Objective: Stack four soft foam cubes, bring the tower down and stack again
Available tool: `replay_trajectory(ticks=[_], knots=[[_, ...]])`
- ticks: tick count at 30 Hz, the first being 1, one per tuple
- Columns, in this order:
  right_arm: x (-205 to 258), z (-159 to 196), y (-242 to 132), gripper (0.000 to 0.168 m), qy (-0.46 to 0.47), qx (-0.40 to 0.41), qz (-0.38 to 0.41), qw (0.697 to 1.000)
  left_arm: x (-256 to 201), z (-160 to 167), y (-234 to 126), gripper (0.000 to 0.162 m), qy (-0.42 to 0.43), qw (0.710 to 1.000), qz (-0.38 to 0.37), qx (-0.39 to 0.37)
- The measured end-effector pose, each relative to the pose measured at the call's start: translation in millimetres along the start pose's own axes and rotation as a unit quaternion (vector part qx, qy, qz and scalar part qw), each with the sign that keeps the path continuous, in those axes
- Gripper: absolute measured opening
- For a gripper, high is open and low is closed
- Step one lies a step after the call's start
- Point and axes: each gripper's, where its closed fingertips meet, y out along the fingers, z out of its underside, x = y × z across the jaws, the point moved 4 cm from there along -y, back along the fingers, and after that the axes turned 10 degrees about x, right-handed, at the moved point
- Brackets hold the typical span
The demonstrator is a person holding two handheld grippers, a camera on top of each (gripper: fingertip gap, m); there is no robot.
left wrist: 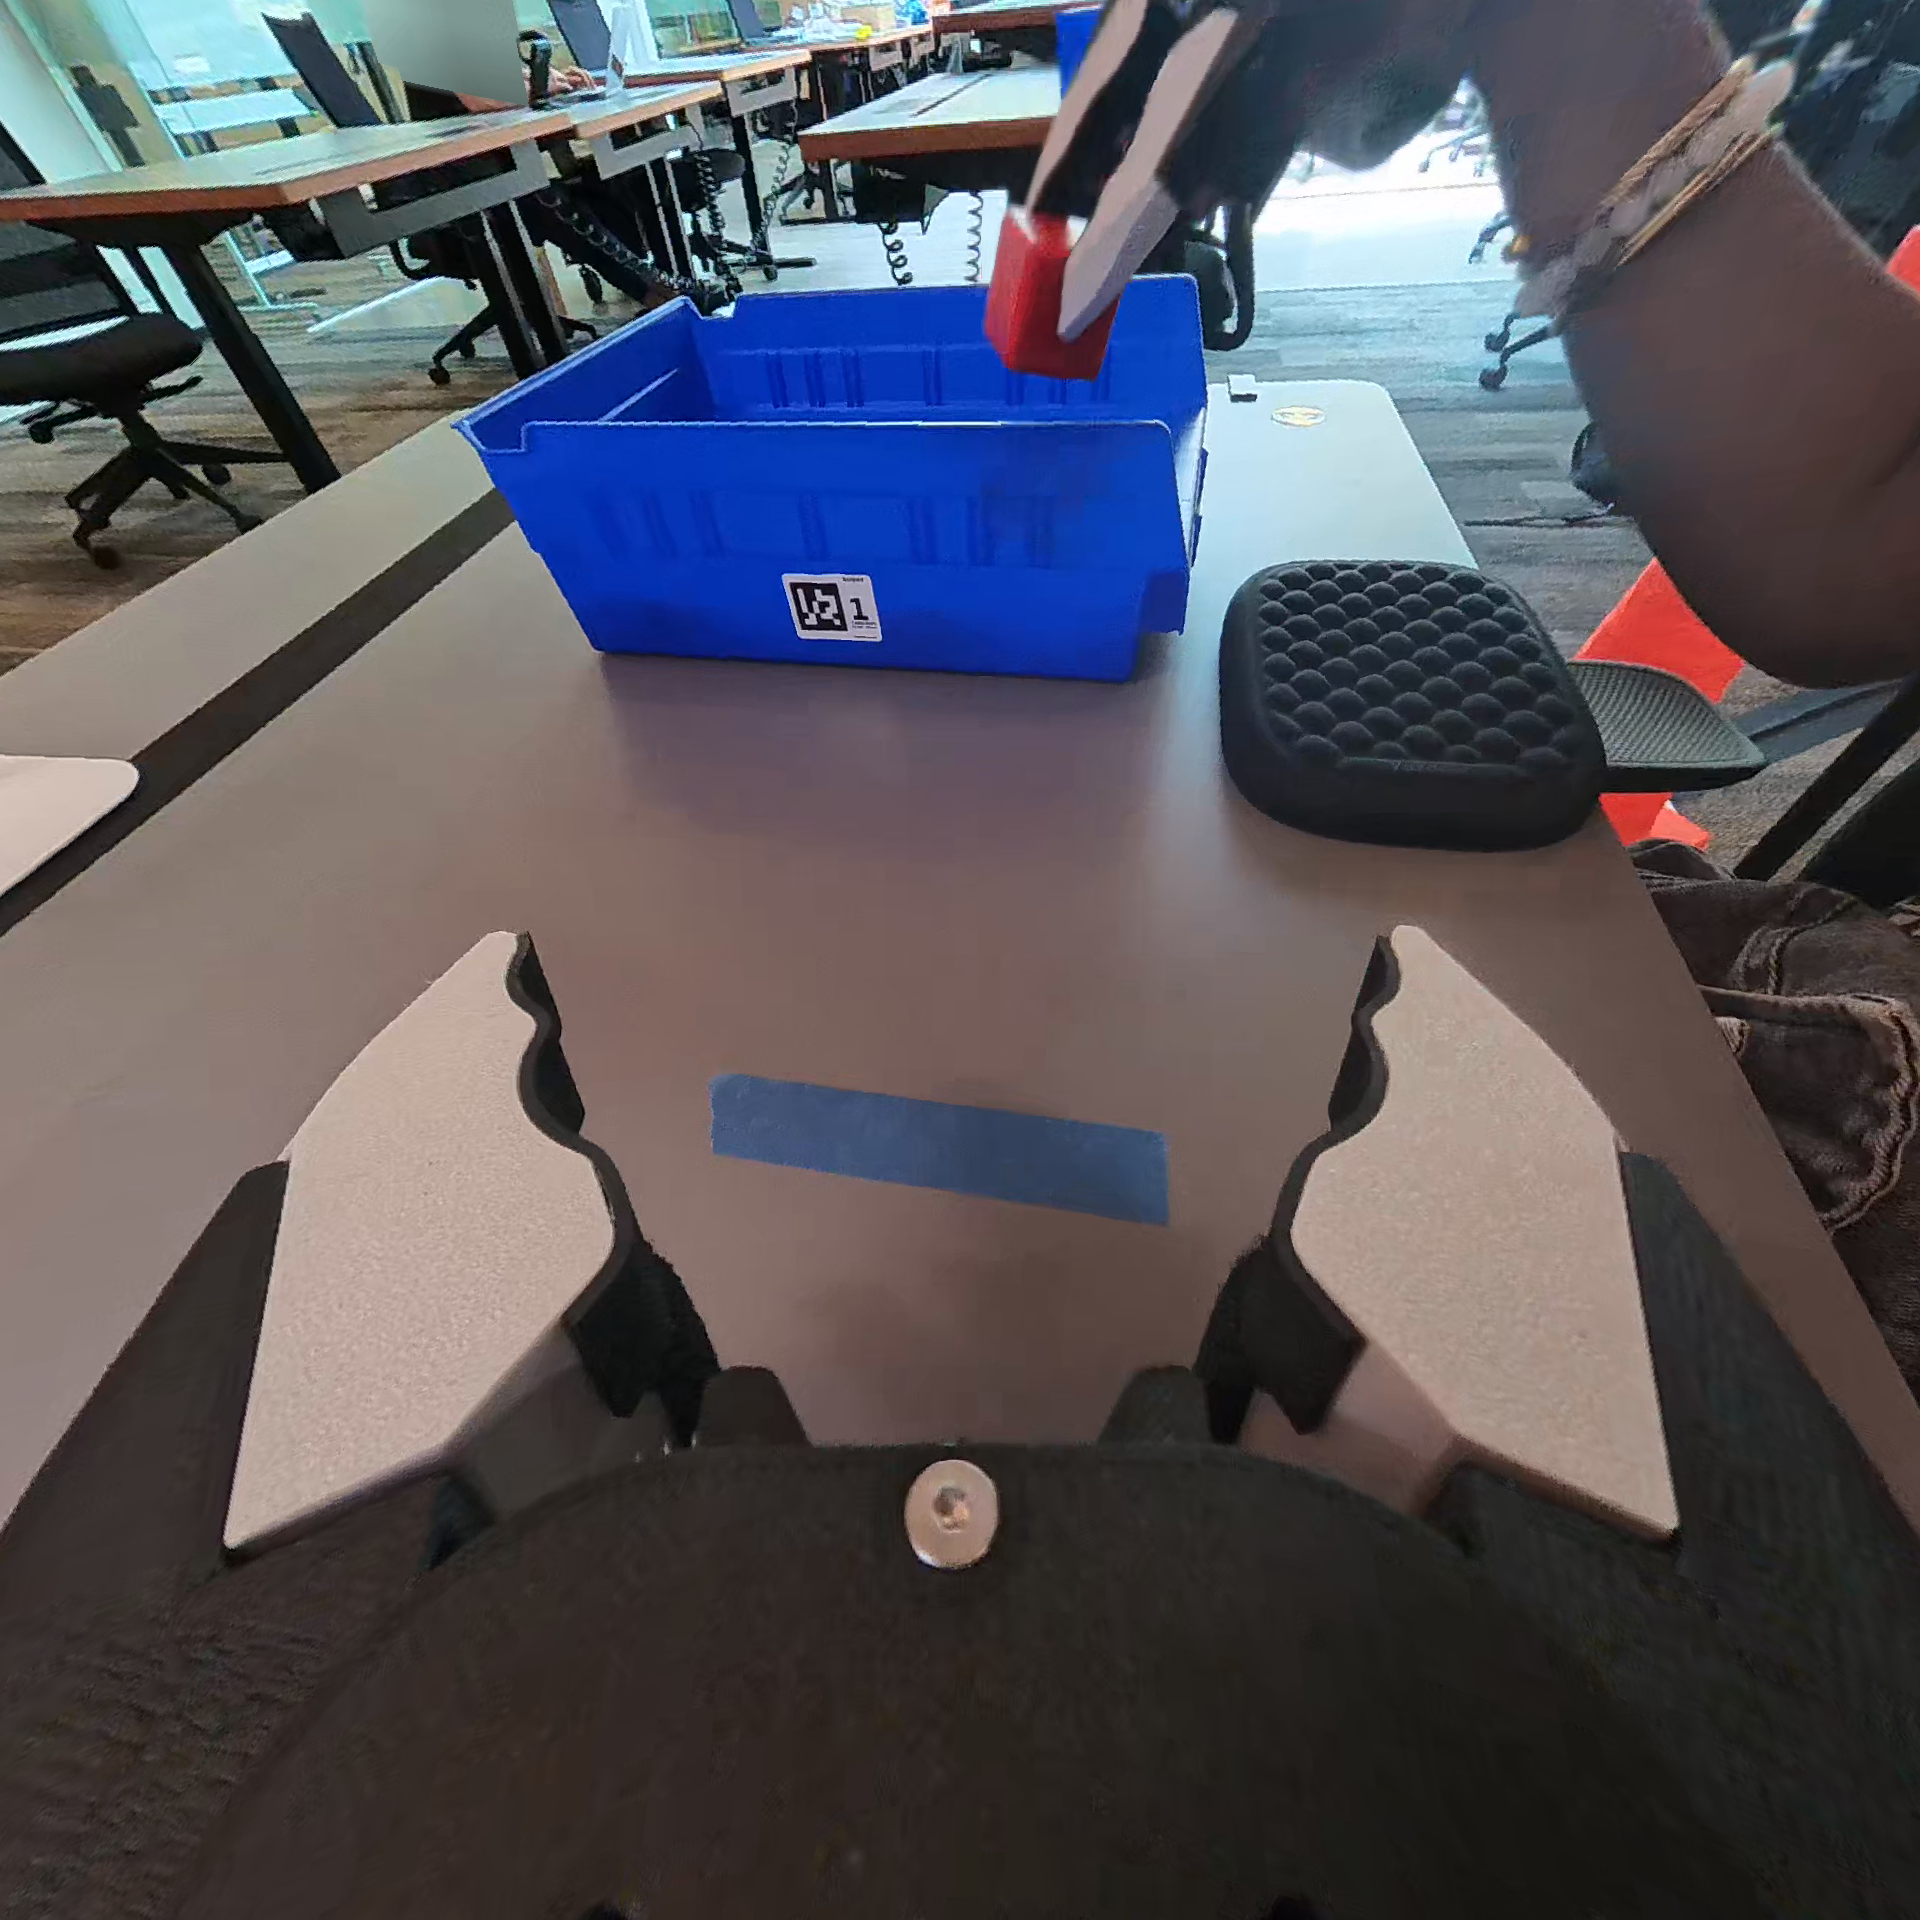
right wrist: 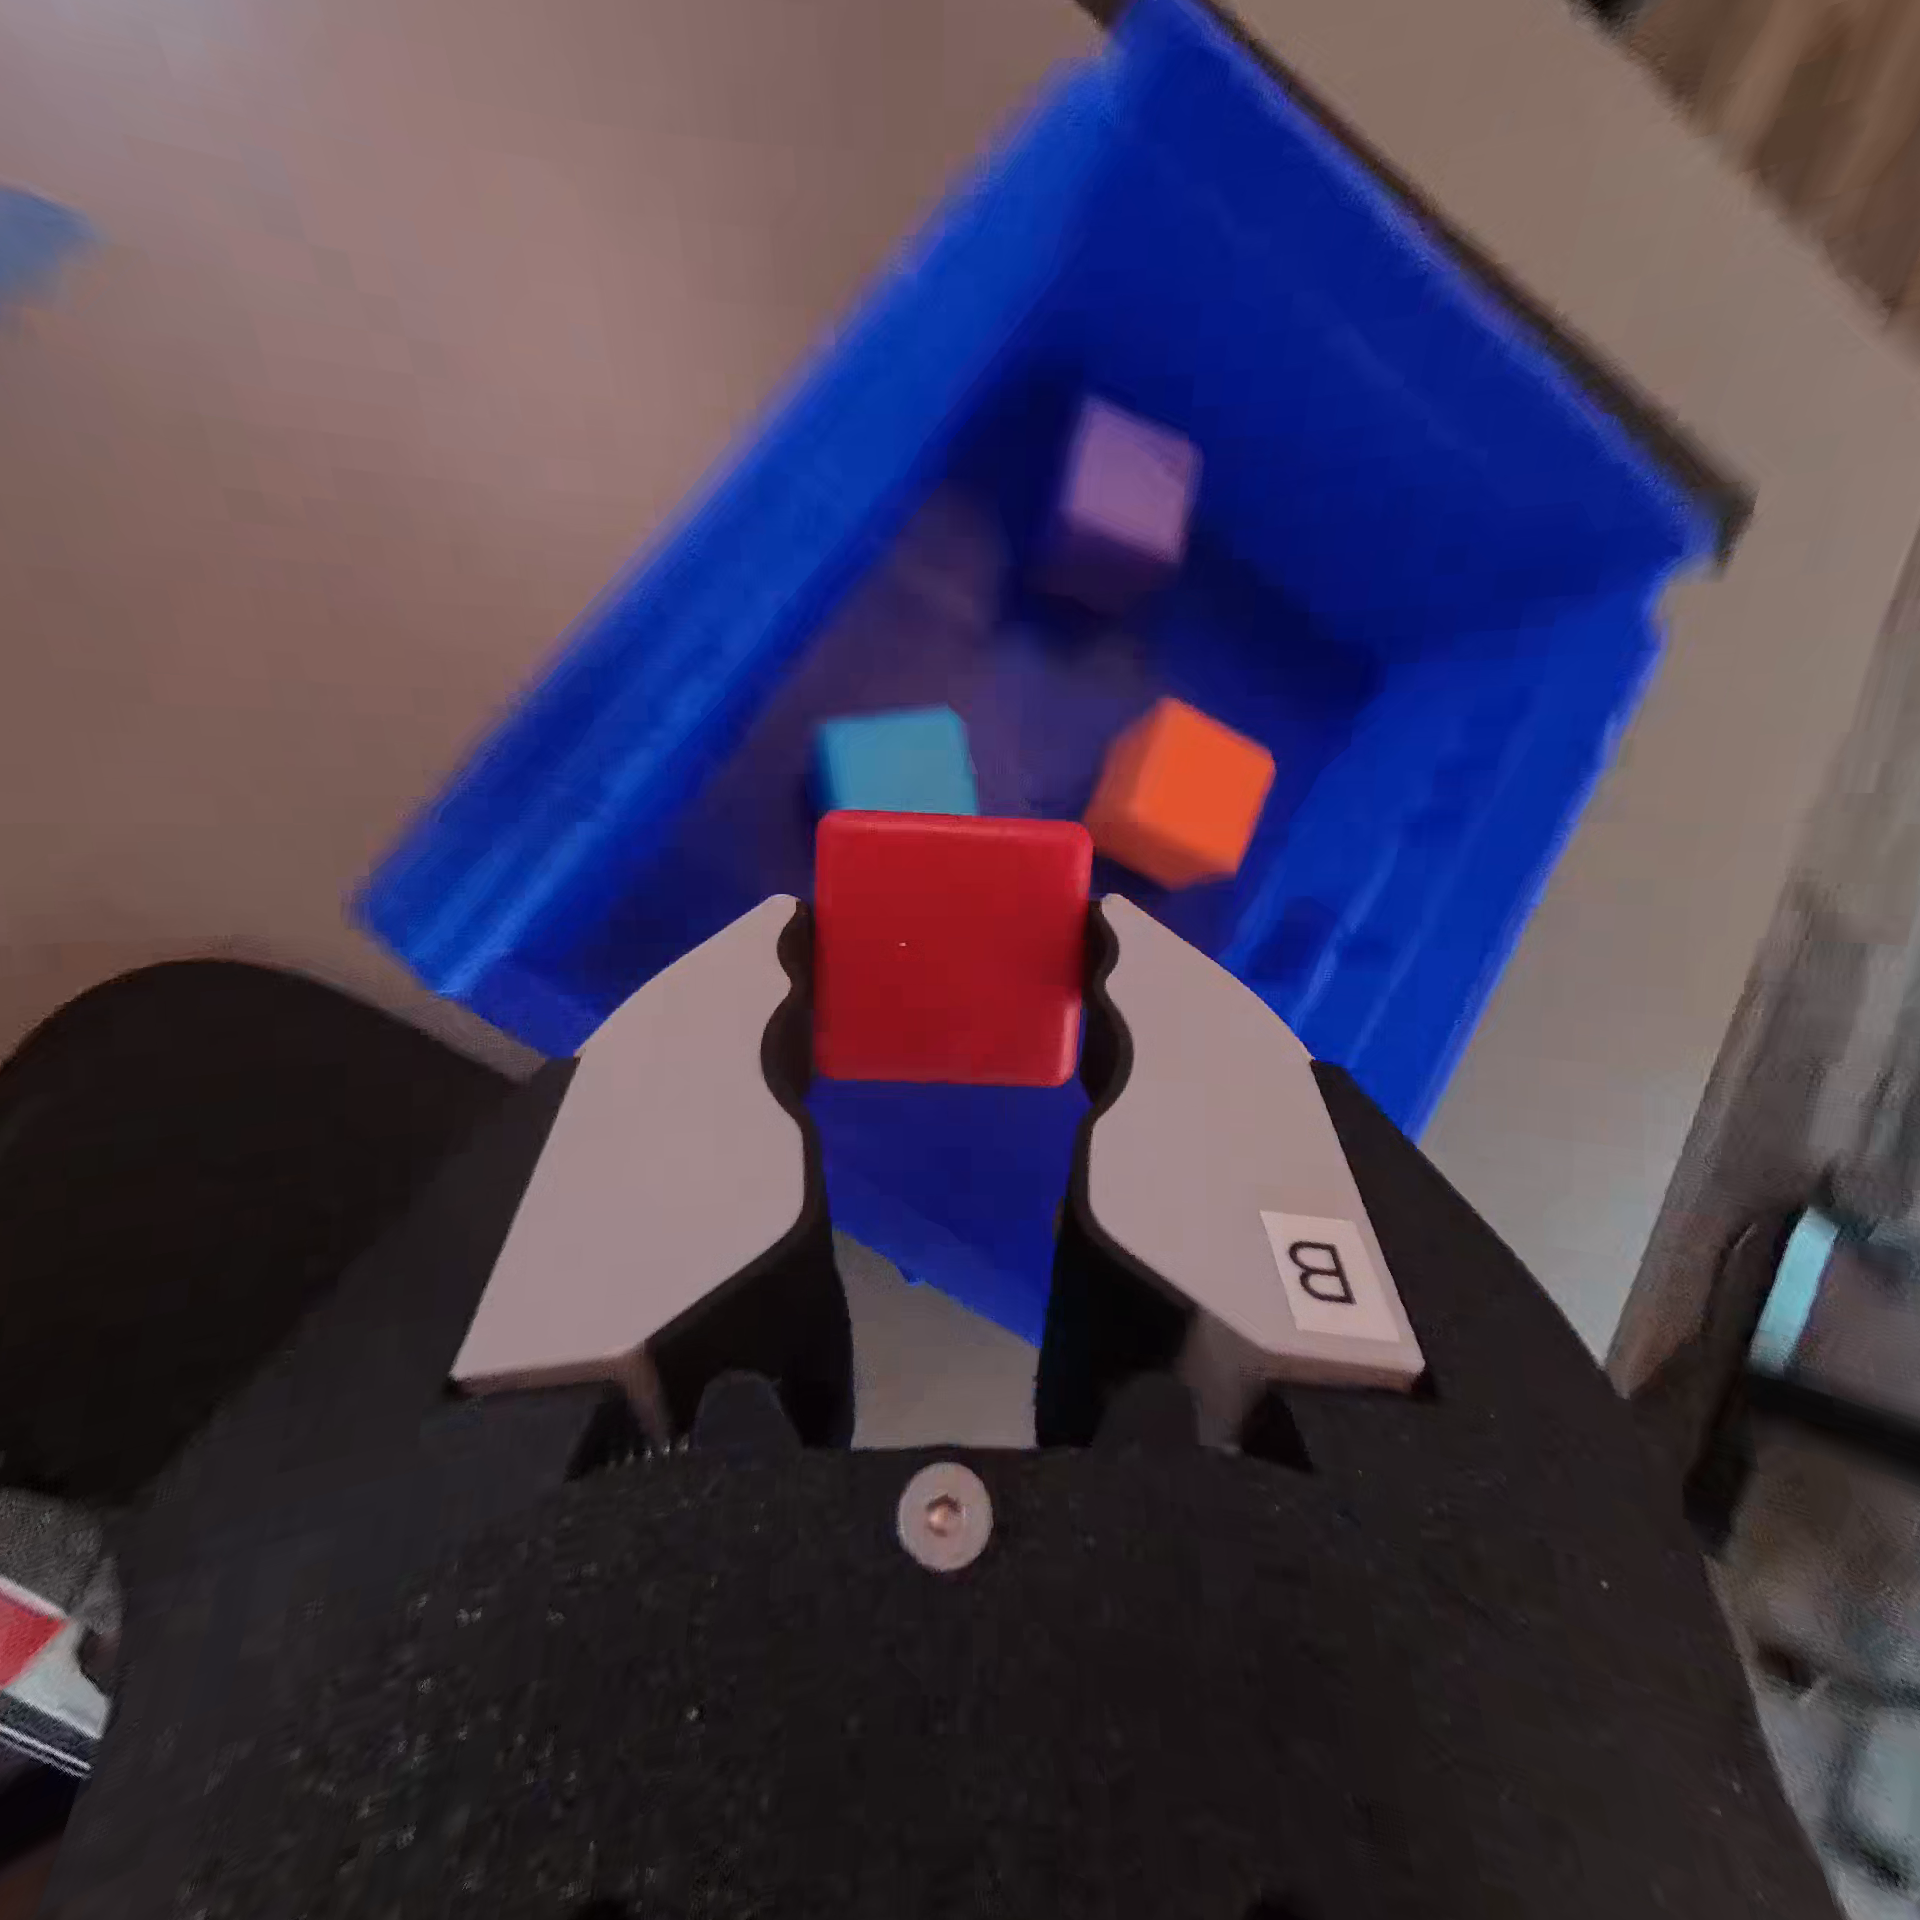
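the right gripper (right wrist: 948,940) pinches a red cube (right wrist: 948,951) by two opposite faces above the blue bin (right wrist: 644,665); the left gripper (left wrist: 951,1023) hangs spread over the table (left wrist: 935,831). the foam looks light and squashy, so a gentle flat-sided grip suits it.

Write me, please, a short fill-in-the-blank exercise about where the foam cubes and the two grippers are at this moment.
1. The right gripper is shut on the ____ foam cube.
2. The purple cube, light blue cube and orange cube lie inside the blue ____.
3. The left gripper hovers over the table with its jaws ____ and nothing between them.
4. A strip of blue ____ is stuck to the table below the left gripper.

Missing words: red; bin; open; tape
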Motion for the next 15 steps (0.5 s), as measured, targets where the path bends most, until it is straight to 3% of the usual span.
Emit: replay_trajectory(ticks=[4,15], knots=[[-27.0,39.7,37.9,0.049,0.122,0.04,0.0,0.992,1.0,1.1,0.4,0.14,-0.001,1.0,-0.003,0.003],[-14.5,57.3,77.8,0.05,0.131,0.13,0.021,0.983,-10.8,-16.1,-15.4,0.138,-0.021,0.998,-0.054,0.018]])
